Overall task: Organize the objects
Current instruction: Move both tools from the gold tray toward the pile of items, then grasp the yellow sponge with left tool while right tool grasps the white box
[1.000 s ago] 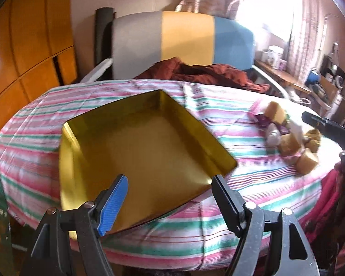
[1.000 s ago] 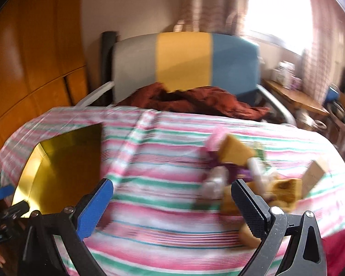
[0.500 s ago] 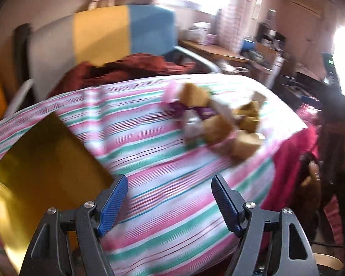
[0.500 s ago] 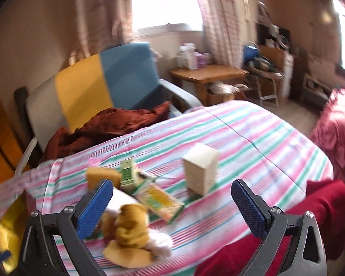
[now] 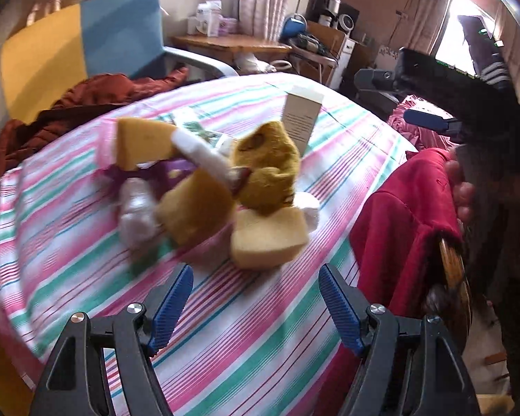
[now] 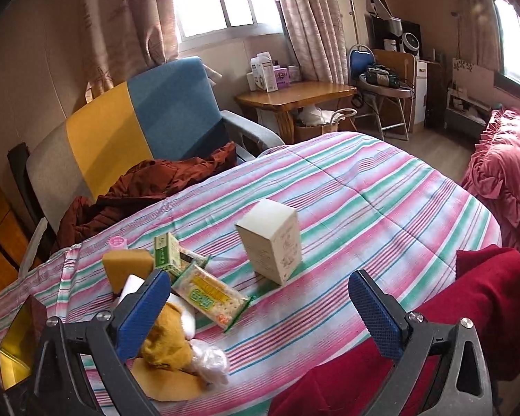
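Left gripper [image 5: 254, 296] gapes empty just short of sponge [image 5: 268, 239]; right gripper [image 6: 260, 312] likewise empty.

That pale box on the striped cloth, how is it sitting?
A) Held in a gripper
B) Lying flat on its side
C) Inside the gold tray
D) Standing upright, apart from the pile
D: the box stands upright on the cloth, clear of the pile, with both grippers open and empty.
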Tool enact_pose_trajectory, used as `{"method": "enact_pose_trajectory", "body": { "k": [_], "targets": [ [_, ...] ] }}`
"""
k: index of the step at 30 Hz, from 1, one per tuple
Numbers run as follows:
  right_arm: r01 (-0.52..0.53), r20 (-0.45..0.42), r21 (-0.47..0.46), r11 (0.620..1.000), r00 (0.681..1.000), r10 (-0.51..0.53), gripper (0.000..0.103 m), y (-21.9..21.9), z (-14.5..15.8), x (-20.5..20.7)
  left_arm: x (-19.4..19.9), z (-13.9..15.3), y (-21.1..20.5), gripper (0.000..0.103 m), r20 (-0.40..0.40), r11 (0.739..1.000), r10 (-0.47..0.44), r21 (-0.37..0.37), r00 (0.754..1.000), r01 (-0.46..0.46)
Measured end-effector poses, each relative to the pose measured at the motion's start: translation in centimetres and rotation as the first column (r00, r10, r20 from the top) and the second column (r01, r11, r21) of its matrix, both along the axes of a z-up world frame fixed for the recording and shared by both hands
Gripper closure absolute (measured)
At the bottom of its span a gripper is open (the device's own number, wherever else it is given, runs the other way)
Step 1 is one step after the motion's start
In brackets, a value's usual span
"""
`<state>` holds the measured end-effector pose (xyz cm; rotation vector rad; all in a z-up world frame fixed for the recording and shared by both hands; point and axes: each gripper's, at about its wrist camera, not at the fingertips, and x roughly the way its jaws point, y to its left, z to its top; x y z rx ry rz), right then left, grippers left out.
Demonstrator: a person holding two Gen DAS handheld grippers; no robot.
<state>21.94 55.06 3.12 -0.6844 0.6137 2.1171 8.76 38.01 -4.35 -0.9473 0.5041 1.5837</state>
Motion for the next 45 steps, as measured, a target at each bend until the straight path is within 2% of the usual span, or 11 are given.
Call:
{"method": "enact_pose_trajectory", "body": {
  "k": [7,9,13,19,25,27,28,30,34,40,45],
  "targets": [
    [-0.052,0.071,-0.048,0.997,0.996,0.055,0.000,2.3,-0.8,-0.4,0.0,-2.2,3.6,0.029,0.016,0.999,-0.010,-0.044,1.000,0.010],
    [-0.095,0.100,-0.077,0.992,0.990,0.102,0.000,3.1,-1.3,-1.4,-0.4,-2.8,3.8,0.047,0.050,0.999,-0.011,-0.049,0.999,0.014],
    [-0.148,0.182,-0.069,0.987,0.971,0.158,0.000,5.0,-2.2,-3.6,-1.1,-3.2,3.3,0.048,0.085,1.000,-0.019,-0.021,0.996,0.021],
    [-0.181,0.226,-0.153,0.971,0.950,0.213,0.000,10.0,-3.9,-6.2,-1.7,-3.1,1.8,0.049,0.108,1.000,-0.015,0.000,0.994,0.015],
    [-0.245,0.310,-0.174,0.954,0.906,0.289,0.001,12.0,-5.7,-9.1,-2.5,-2.8,-0.6,0.049,0.128,1.000,0.017,0.008,0.992,-0.018],
    [-0.256,0.334,-0.183,0.949,0.892,0.305,0.015,12.1,-6.6,-9.9,-2.8,-2.6,-1.5,0.049,0.135,0.999,0.031,0.008,0.990,-0.033],
    [-0.264,0.345,-0.198,0.944,0.883,0.319,0.034,12.0,-7.1,-10.2,-2.9,-2.5,-2.1,0.049,0.139,0.999,0.039,0.007,0.990,-0.040],
    [-0.250,0.382,-0.189,0.949,0.872,0.306,0.039,11.6,-7.5,-10.4,-3.4,-2.3,-3.5,0.049,0.140,0.998,0.063,0.010,0.988,-0.065],
    [-0.246,0.333,-0.145,0.958,0.900,0.281,0.049,10.4,-6.1,-9.2,-4.4,-1.8,-6.3,0.049,0.153,0.992,0.118,0.022,0.981,-0.123],
    [-0.265,0.274,-0.054,0.963,0.923,0.270,0.051,7.2,-1.9,-8.1,-5.3,-0.3,-10.1,0.049,0.162,0.975,0.198,0.066,0.967,-0.211],
    [-0.329,0.198,0.023,0.944,0.927,0.318,0.051,3.2,2.4,-8.5,-6.8,2.1,-13.1,0.049,0.158,0.947,0.278,0.116,0.947,-0.298]
  ]
}}
